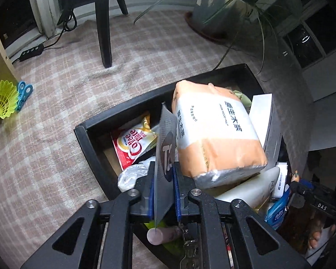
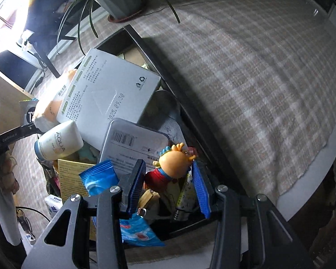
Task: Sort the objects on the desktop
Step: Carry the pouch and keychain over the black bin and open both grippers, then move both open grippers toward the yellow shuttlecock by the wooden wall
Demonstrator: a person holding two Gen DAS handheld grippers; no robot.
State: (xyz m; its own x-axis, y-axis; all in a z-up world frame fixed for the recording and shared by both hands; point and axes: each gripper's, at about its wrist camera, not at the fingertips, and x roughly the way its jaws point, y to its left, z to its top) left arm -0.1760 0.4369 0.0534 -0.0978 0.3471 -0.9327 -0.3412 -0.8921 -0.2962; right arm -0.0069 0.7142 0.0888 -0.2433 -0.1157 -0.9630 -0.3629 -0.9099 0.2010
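My left gripper (image 1: pixel 164 168) is shut on a thin grey packet (image 1: pixel 165 134) with a dark round "T" mark. It holds the packet upright over the left part of a black box (image 1: pixel 94 148). The box holds an orange tissue pack (image 1: pixel 217 134), a red Coffee-mate sachet (image 1: pixel 132 143) and a white AQUA bottle (image 2: pixel 58 141). My right gripper (image 2: pixel 168 163) is shut on a toy figure (image 2: pixel 174 161) with a yellow head and red body. It holds the figure above the box's near right corner (image 2: pixel 190 116), beside a grey tin (image 2: pixel 132 143) and a blue sachet (image 2: pixel 98 177).
A checked cloth (image 2: pixel 257 78) covers the table, whose rounded edge (image 2: pixel 302 179) runs at the right. A yellow-green shuttlecock (image 1: pixel 3 103) and a blue clip (image 1: pixel 23 94) lie far left. A potted plant (image 1: pixel 212 11) and a black chair leg (image 1: pixel 104 33) stand behind the box.
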